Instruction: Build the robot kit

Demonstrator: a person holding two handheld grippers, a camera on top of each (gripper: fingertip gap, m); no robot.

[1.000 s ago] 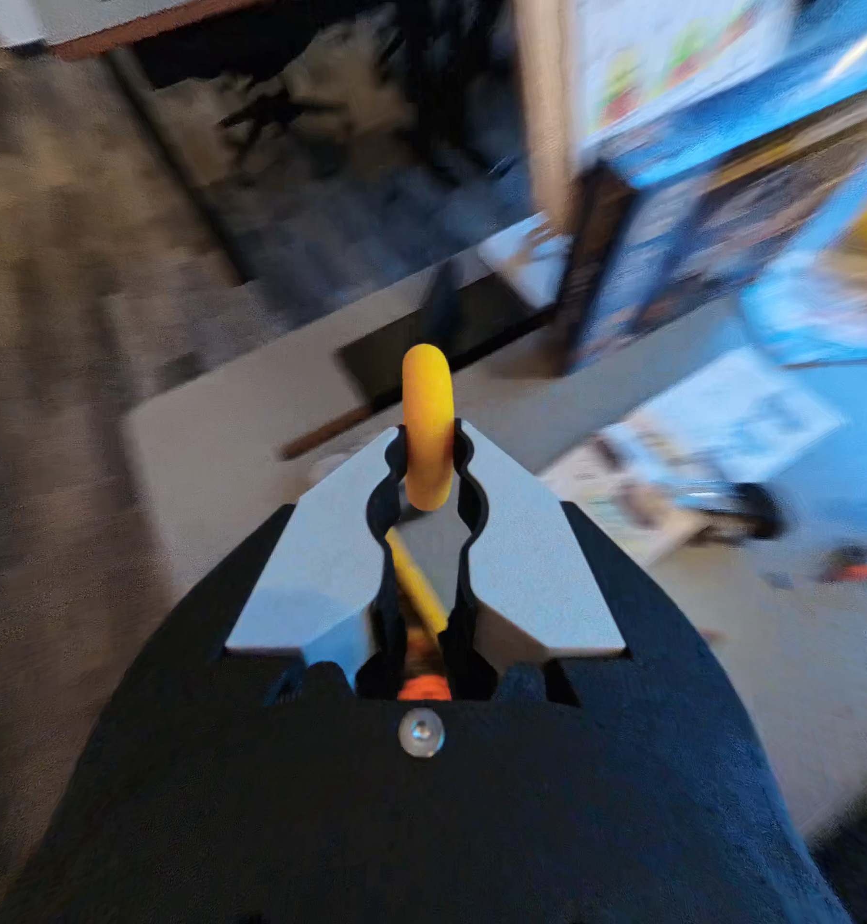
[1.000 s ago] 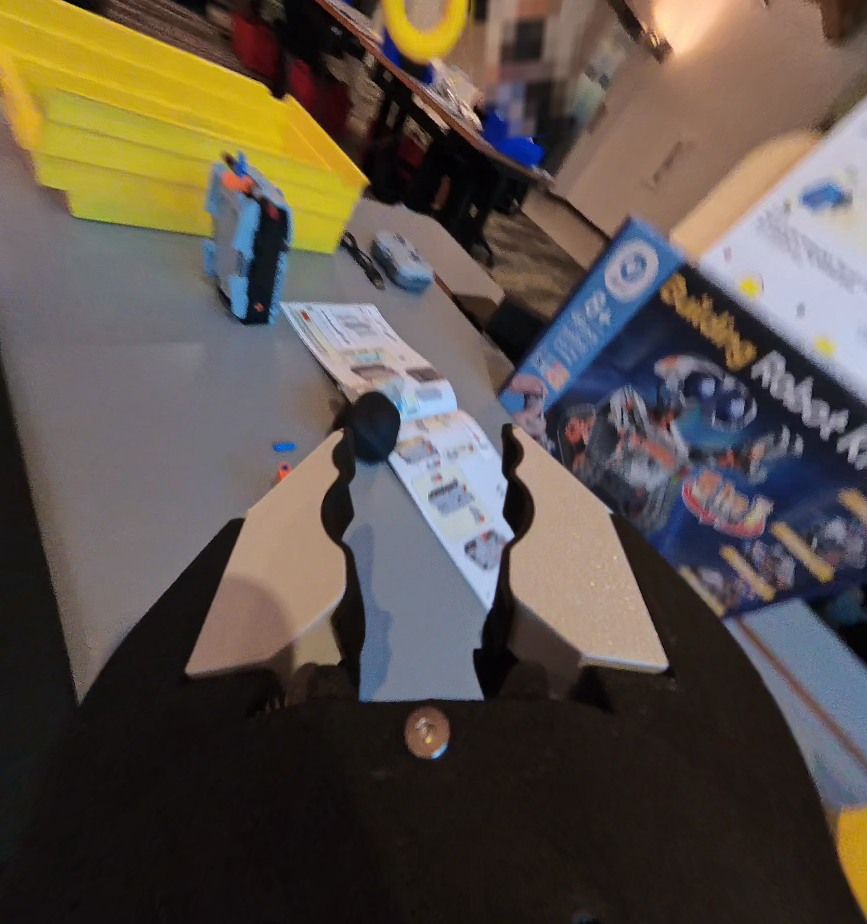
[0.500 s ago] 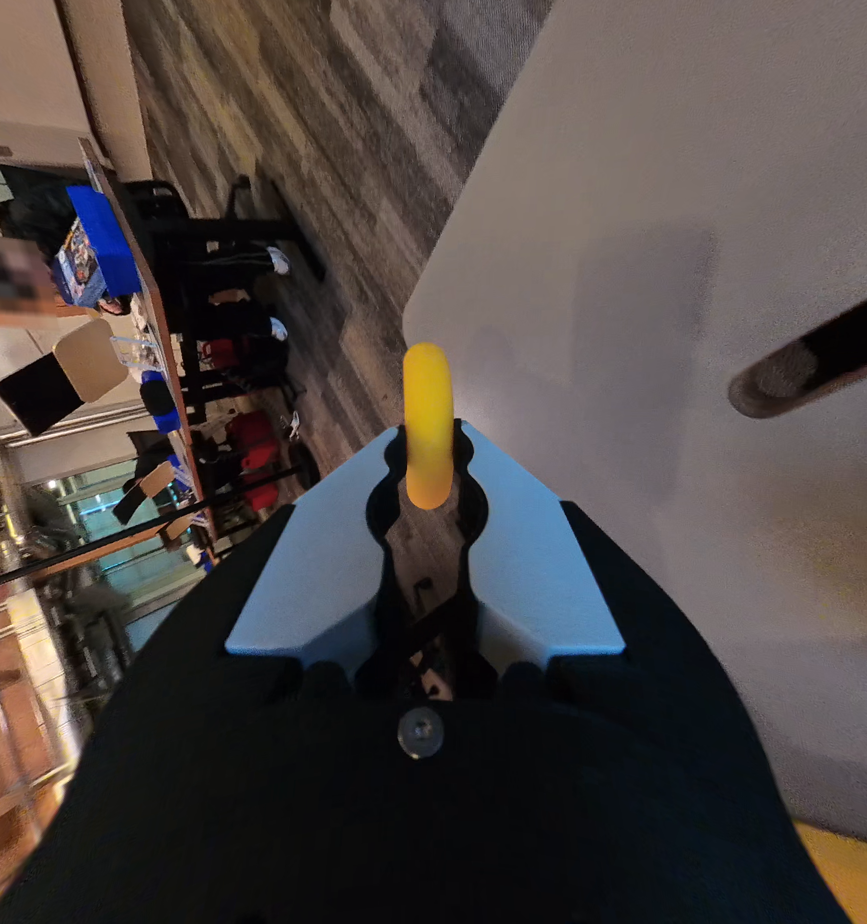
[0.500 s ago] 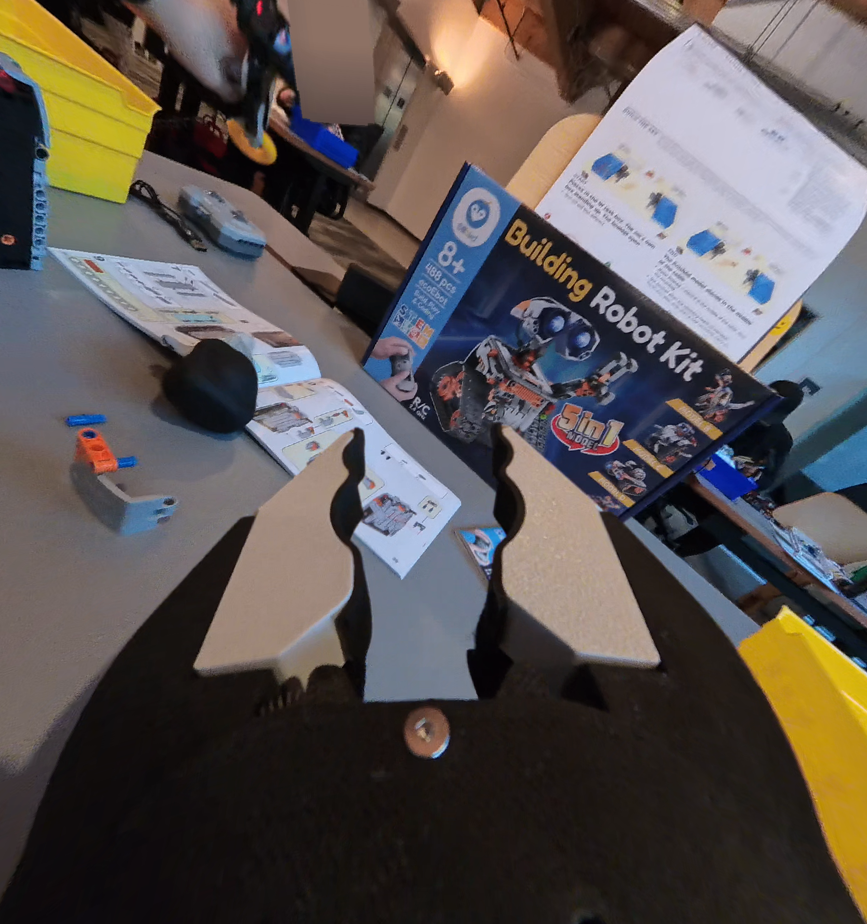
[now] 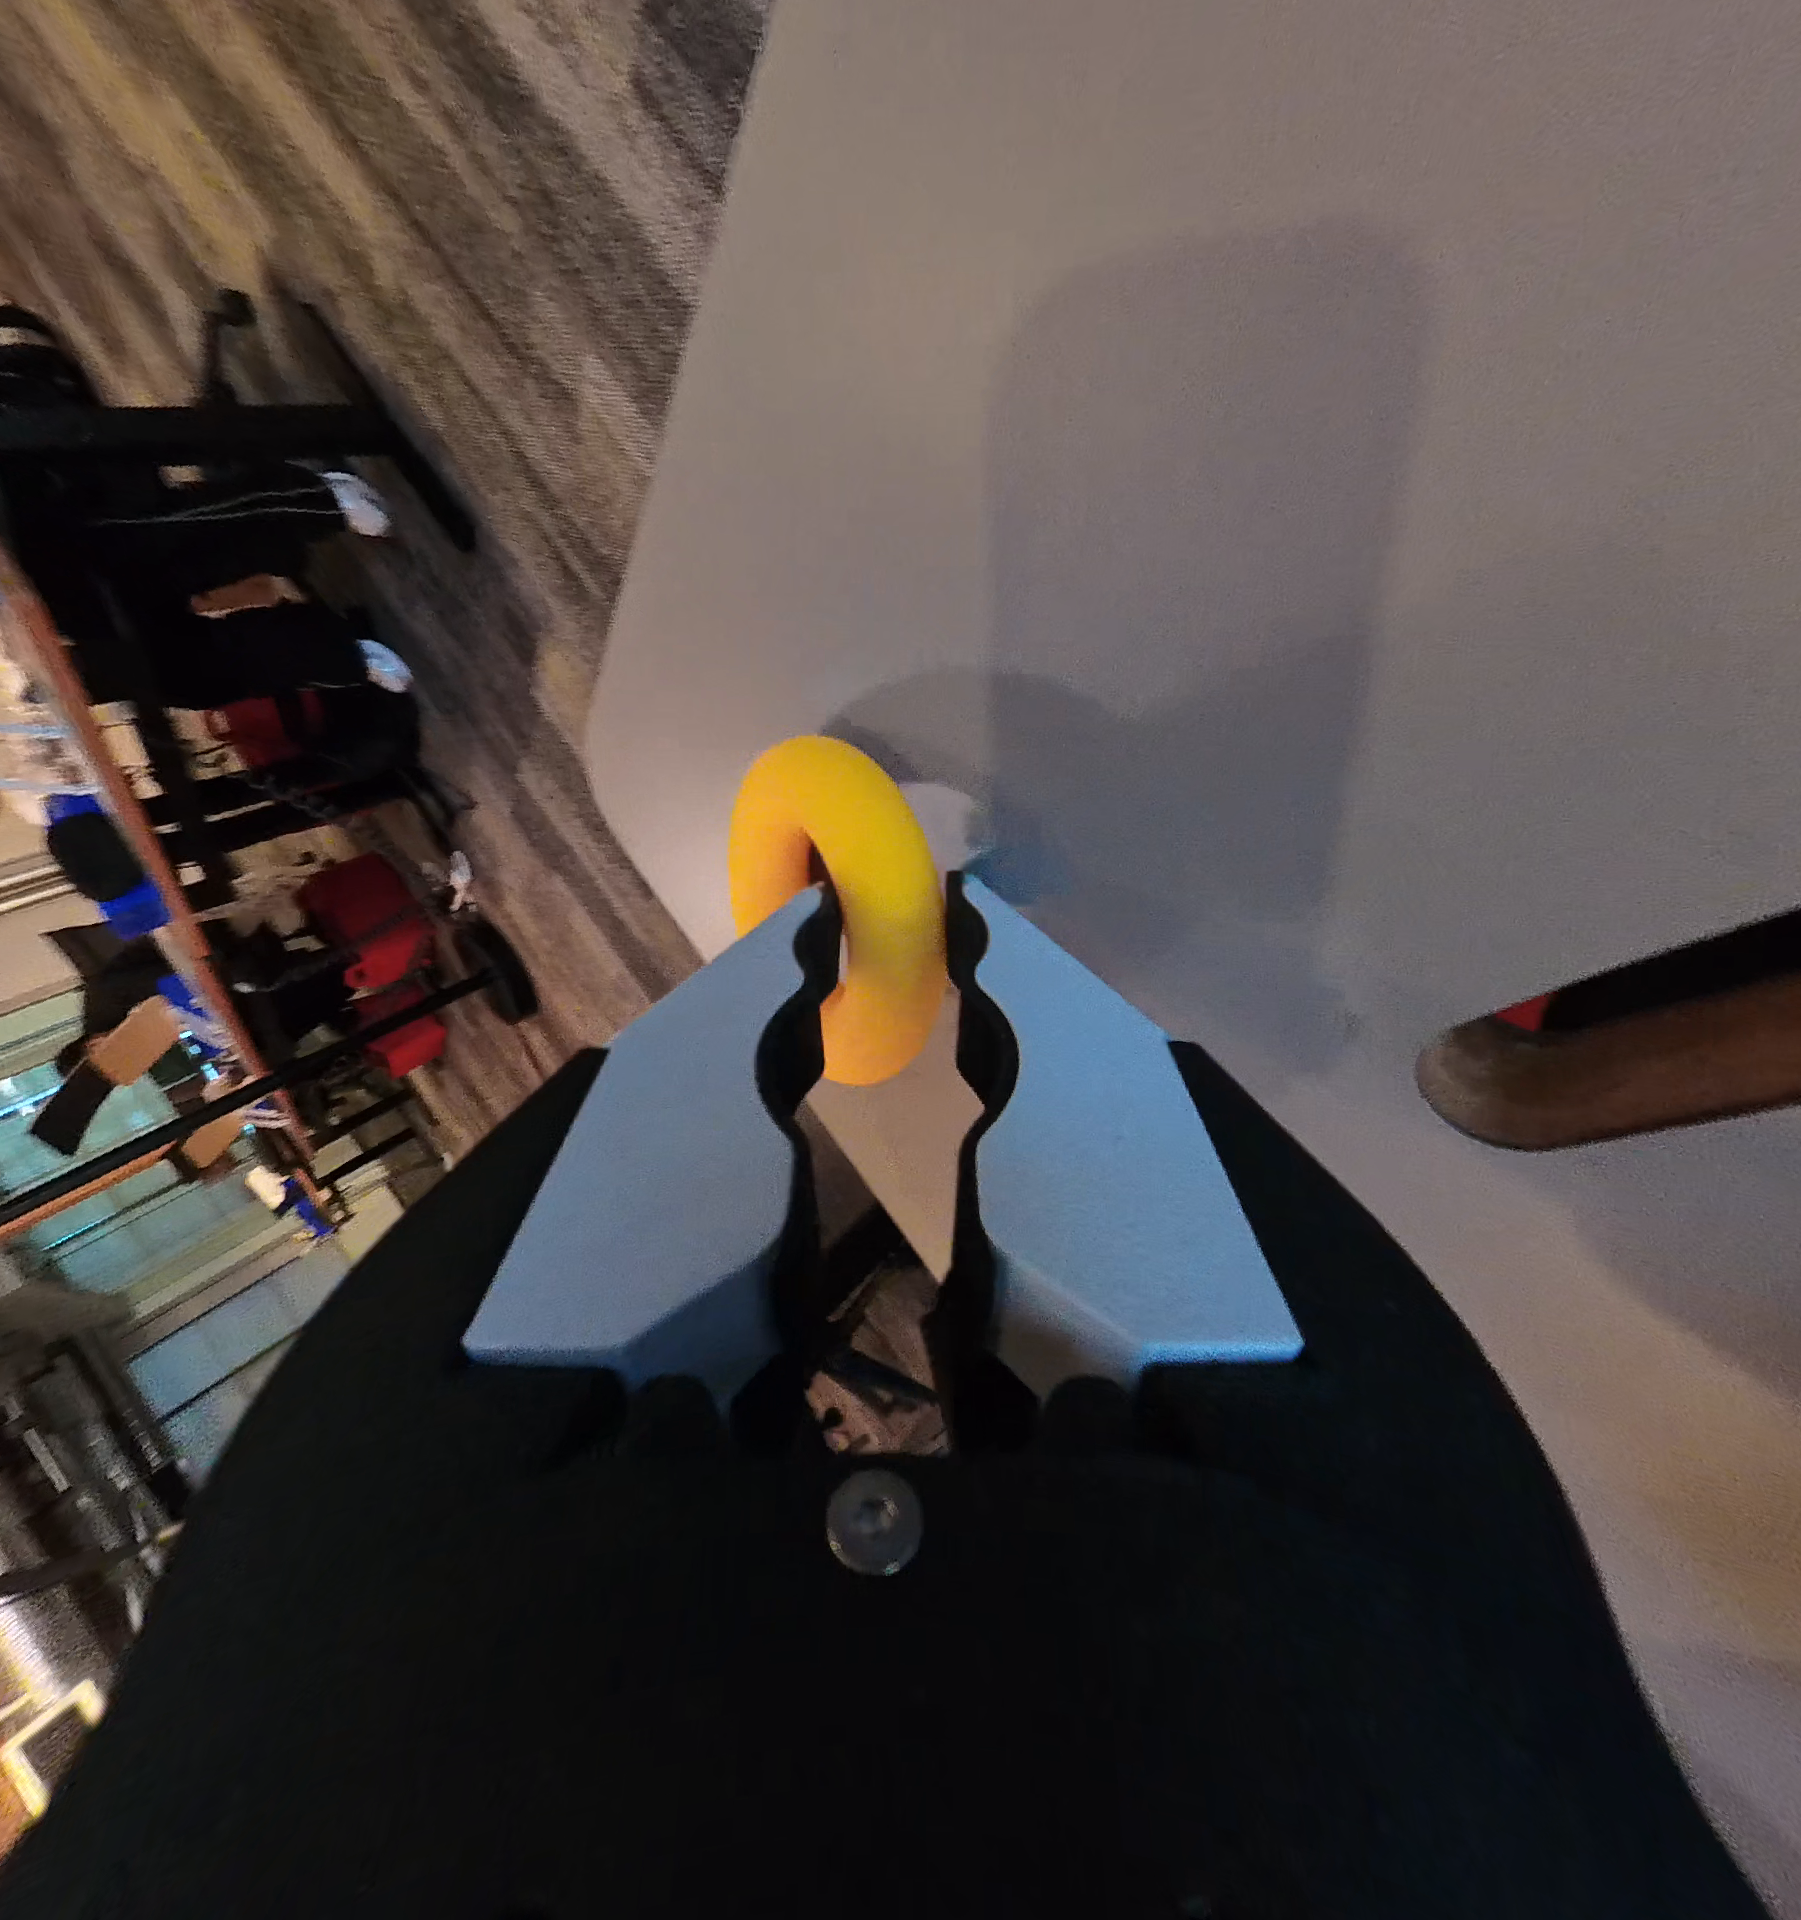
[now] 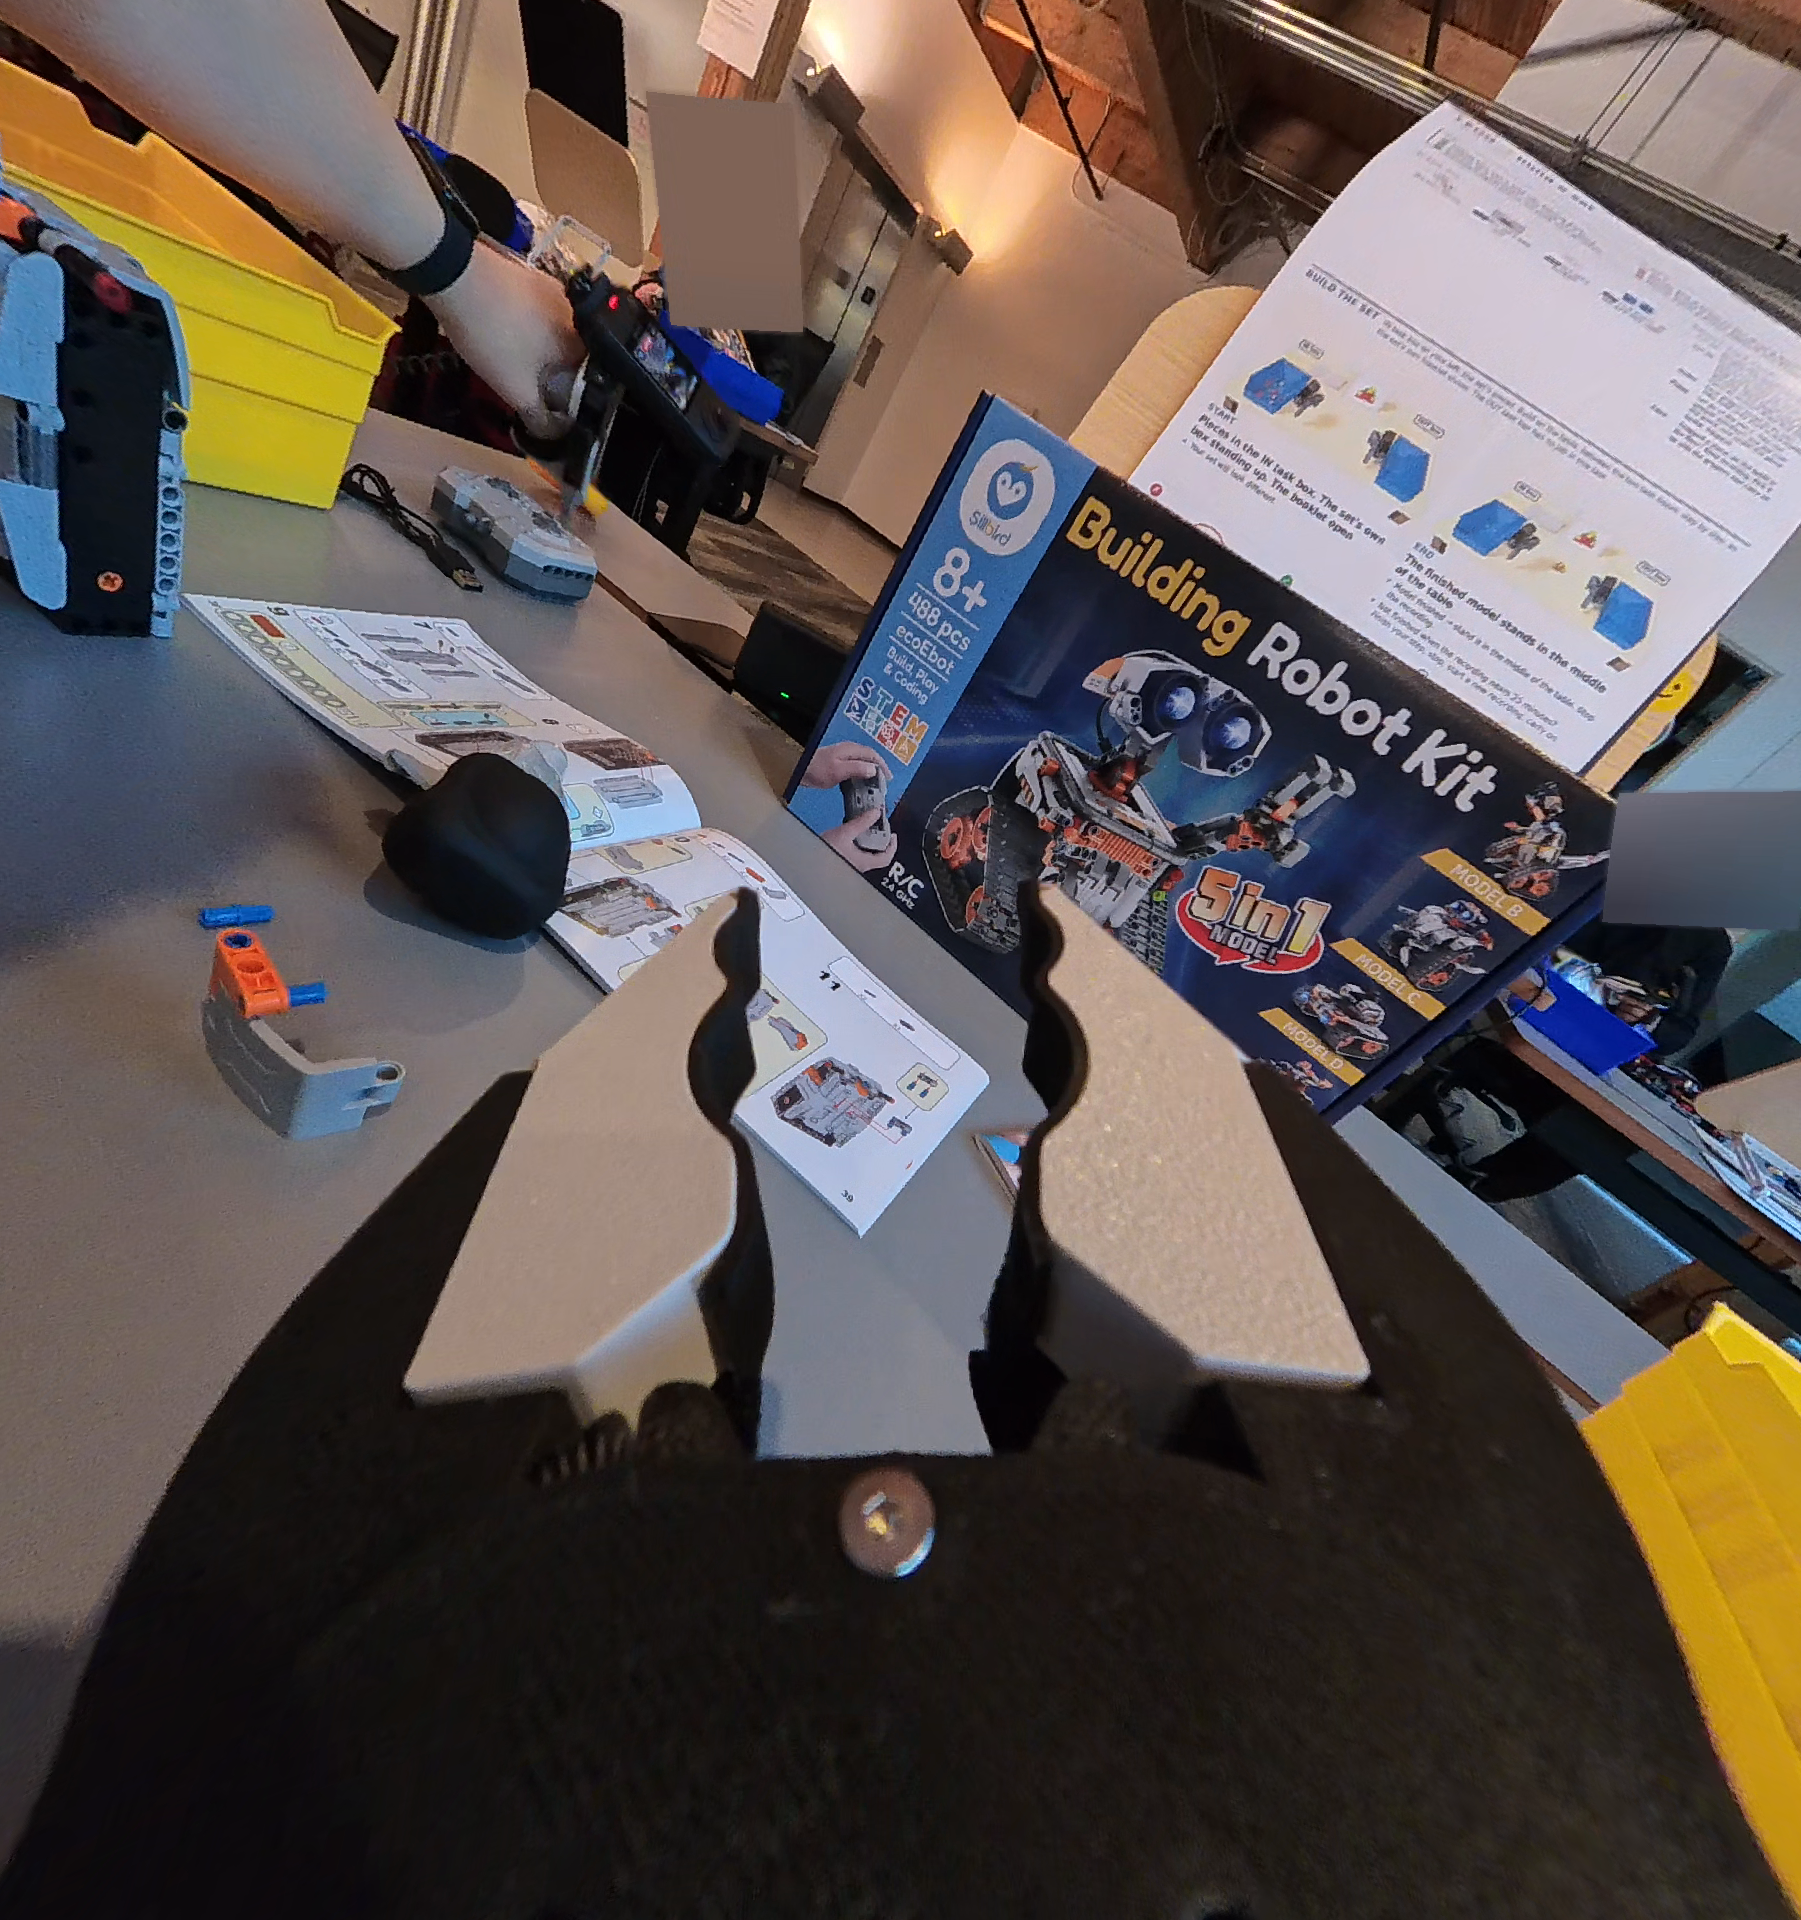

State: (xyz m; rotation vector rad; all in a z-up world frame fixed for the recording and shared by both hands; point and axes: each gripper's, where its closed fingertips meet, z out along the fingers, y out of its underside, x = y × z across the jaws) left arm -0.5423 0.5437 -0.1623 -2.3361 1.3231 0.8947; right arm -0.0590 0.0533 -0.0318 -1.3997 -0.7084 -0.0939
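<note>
Left wrist view: our left gripper (image 5: 885, 904) clamped a yellow ring (image 5: 842, 904) above the table (image 5: 1291, 416) edge.
Our right gripper (image 6: 885, 935) hung empty, jaws apart, over the open booklet (image 6: 667, 873) by the black lump (image 6: 480, 842). We judged the ring, pinched only at the fingertips, could twist free and fall to the floor.

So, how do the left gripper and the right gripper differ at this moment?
The left gripper has a yellow ring between its fingers; the right gripper holds nothing. The left jaws stand narrow around the ring, the right jaws wider apart. The left is over a bare table corner, the right over an open booklet. Both have grey wavy fingers on black bodies.
</note>
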